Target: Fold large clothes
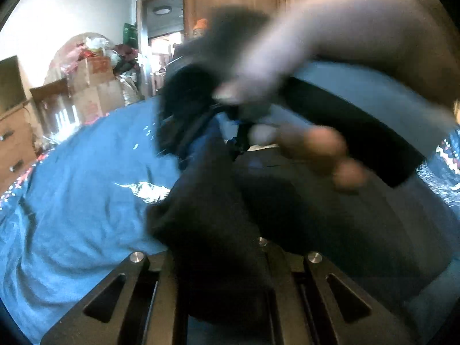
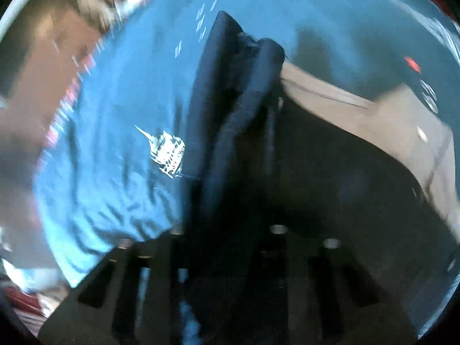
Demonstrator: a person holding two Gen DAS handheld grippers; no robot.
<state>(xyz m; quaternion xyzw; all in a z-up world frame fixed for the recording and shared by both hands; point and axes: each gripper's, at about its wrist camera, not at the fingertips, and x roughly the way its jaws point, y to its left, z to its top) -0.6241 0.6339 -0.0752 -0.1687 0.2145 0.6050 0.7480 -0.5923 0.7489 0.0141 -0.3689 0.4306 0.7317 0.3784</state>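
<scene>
While both views blur, dark garment (image 2: 230,132) runs lengthwise away from right gripper (image 2: 224,258); both grips seemingly clenched on it.

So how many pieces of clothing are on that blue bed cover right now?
2 that I can make out: a dark garment bunched in the middle, gripped by both grippers, and a beige garment lying partly under it to the right. The blur and folds may hide more.

**Dark garment bunched at the right tongs**

A dark navy garment (image 2: 230,132) rises in thick folds from between the right tongs (image 2: 227,258), whose black fingers close on the cloth. Under it lies a blue bedspread (image 2: 115,115) with a white printed motif (image 2: 168,155). To the right, a beige cloth (image 2: 388,120) spreads over the blue. The whole view is motion-blurred.
</scene>
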